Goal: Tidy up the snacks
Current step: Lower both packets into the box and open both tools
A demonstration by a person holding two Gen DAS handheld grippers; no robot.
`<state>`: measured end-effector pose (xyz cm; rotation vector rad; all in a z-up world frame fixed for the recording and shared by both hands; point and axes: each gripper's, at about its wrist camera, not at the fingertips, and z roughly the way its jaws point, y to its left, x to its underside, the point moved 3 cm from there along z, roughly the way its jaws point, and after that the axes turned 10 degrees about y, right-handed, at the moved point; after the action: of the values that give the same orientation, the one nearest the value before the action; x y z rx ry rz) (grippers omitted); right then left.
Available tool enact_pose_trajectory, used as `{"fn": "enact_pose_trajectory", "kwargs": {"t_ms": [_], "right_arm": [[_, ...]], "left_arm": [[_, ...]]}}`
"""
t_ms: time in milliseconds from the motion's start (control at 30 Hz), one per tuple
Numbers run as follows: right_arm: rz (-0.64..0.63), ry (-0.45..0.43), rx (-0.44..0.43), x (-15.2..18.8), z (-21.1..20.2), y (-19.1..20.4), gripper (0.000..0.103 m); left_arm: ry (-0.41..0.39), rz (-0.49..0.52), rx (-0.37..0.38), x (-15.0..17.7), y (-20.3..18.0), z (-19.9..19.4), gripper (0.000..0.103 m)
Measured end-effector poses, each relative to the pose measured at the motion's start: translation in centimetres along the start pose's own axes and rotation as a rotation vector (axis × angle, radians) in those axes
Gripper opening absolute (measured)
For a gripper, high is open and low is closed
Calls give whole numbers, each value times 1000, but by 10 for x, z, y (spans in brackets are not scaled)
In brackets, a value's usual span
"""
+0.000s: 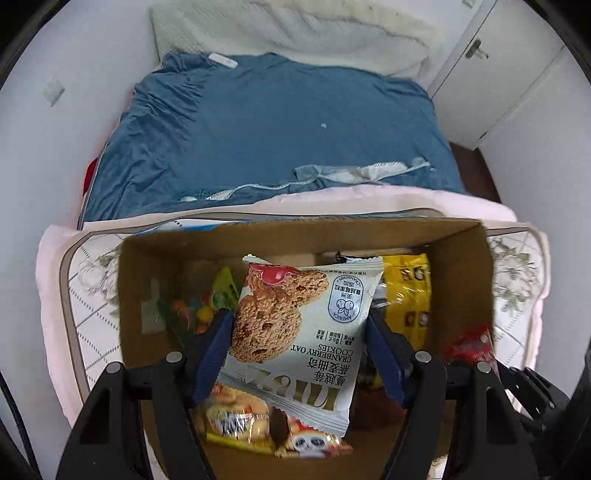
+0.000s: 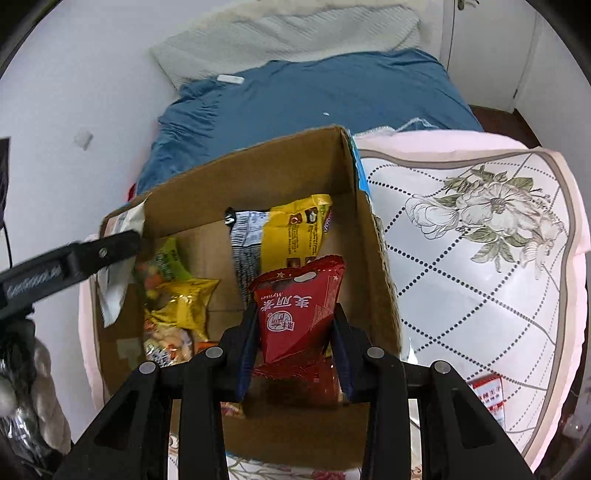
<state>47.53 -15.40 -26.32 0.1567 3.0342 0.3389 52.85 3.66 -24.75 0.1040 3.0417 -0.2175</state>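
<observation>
An open cardboard box stands on a flowered quilt. My left gripper hangs over it, shut on a white cranberry oat cookie pack. My right gripper is shut on a red snack pouch above the box's right side; that pouch shows at the right edge of the left wrist view. Inside the box lie a yellow bag, a green candy bag, a crumpled yellow pack and small biscuit packs. The left gripper's black arm crosses the box's left wall.
A blue blanket and a white pillow lie beyond the box. The flowered quilt spreads to the right of it, with a small red-and-white packet on its near part. White cupboard doors stand at the far right.
</observation>
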Motion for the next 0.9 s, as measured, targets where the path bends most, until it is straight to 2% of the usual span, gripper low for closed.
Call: {"fn": "enact_pose_trajectory", "kwargs": {"t_ms": [167,200,233,267,300,467,700,767,900], "right_arm": [[47,12,63,-7,18,-9,42],[51,12,88,-9,21,-10,52],[47,16,71,-11,24,-11,54],[45,24,62,-12,27,-10,62],[42,28,63,-13,28,-8,68],[22,31,67,-16,36,4,87],[7,27,69,-12,33,8,93],[-11,17,94,-7,29,12,97],[-37,-14,143,6,18,14,98]], "left_arm": [[71,7,8,-16,-1,26,71],[82,4,9,-18,0,30,75],[80,7,8,-19,0,34,79],[76,8,2,-20,-1,34,87],[70,9,-1,-20,-1,34,89],[50,7,-23,-18,3,32,91],[-27,-16,-38,1,12,11,91],[-56,-20,-53,11,13,1,91],[-120,-23,-81,38,16,-15,91]]}}
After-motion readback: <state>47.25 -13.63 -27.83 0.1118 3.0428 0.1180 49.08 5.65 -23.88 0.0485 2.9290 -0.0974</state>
